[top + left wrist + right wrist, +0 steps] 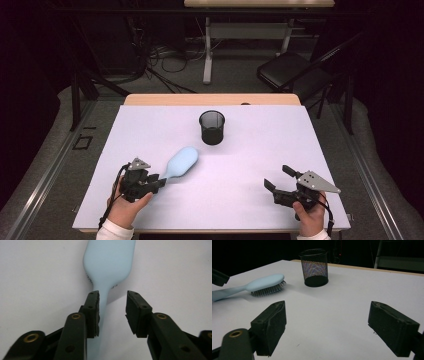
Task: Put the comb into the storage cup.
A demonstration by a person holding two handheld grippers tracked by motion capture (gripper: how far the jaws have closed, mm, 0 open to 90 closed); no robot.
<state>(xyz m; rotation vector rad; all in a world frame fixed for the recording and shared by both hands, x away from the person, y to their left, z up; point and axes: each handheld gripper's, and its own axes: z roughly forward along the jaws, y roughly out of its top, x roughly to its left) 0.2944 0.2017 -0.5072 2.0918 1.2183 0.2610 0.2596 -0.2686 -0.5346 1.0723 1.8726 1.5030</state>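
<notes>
A pale blue hairbrush (181,161) with an oval head lies bristles-down on the white table (250,150), near a black mesh cup (212,127). The left gripper (112,312) has its jaws spread around the slim handle, one pad seemingly touching it. The right gripper (327,327) rests well apart, jaws wide.

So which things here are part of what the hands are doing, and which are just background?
Likely in play:
- light blue hairbrush, handle between the open jaws of the left gripper
- black mesh cup, the only container on the table
- right gripper, open, holding nothing

Just lying about:
- folding chair beyond the table
- cables on the floor
- second desk behind
</notes>
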